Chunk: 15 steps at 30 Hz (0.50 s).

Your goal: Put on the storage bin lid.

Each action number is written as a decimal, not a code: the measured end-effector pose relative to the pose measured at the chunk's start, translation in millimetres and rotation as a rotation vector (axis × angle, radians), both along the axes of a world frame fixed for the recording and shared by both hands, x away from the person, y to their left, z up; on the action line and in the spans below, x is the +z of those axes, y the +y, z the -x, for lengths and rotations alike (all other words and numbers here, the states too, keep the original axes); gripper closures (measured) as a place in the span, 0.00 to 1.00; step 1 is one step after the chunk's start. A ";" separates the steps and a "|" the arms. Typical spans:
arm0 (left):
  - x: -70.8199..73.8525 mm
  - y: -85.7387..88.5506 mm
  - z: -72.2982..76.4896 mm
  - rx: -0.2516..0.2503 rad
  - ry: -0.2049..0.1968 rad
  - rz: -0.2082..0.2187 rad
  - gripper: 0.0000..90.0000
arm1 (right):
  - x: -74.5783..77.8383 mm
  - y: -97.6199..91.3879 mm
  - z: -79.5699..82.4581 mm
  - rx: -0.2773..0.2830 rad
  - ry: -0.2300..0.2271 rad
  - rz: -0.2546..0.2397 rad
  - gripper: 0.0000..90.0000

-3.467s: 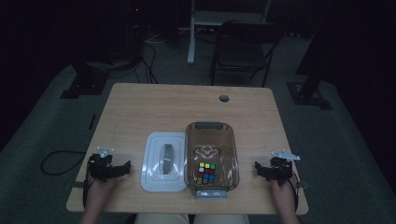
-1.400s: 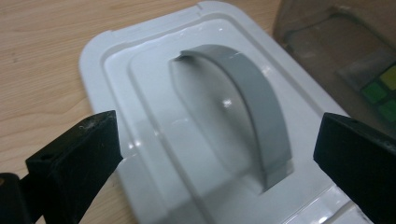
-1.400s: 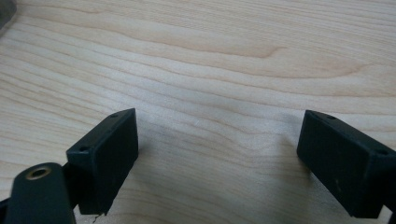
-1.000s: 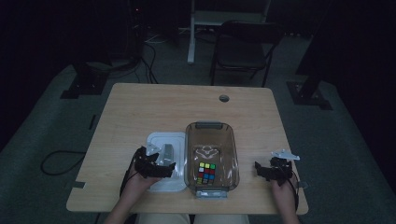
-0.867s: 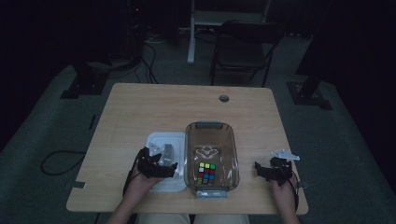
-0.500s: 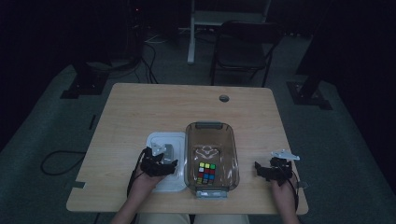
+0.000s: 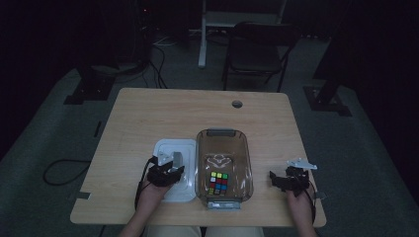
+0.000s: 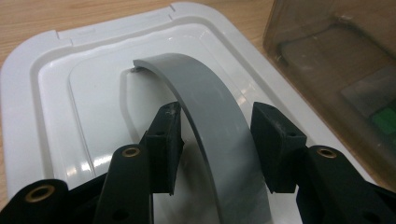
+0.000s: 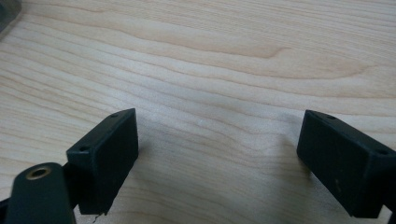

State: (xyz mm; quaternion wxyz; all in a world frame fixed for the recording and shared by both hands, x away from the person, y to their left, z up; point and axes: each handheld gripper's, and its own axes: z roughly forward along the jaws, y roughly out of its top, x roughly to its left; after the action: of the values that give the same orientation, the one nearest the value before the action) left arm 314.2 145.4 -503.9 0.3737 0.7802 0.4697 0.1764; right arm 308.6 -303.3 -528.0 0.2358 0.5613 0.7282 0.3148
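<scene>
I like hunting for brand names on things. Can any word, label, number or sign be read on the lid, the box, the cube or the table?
No text can be read.
Lid and its grey handle: plain, no lettering.
Box: pale marks on its floor, too blurred to read.
Cube: coloured squares, no letters.
Table: bare wood grain.

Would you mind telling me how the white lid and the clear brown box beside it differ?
The white lid is opaque and lies flat on the table; the clear brown box is see-through and deep. The lid bears a raised grey arched handle, which stands between the left gripper's jaws; they have just been closing. The box holds a colourful puzzle cube. Both are rounded rectangles, side by side.
</scene>
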 end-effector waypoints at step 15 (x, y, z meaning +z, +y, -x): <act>7.4 22.2 -1.8 0.073 -0.025 0.075 0.76 | 0.0 0.1 0.1 0.000 -0.001 0.001 0.14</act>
State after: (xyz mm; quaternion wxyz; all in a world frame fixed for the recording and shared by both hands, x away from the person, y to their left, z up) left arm 316.0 167.6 -496.5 0.4020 0.7457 0.4993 0.1818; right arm 308.5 -303.2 -527.9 0.2362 0.5610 0.7283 0.3147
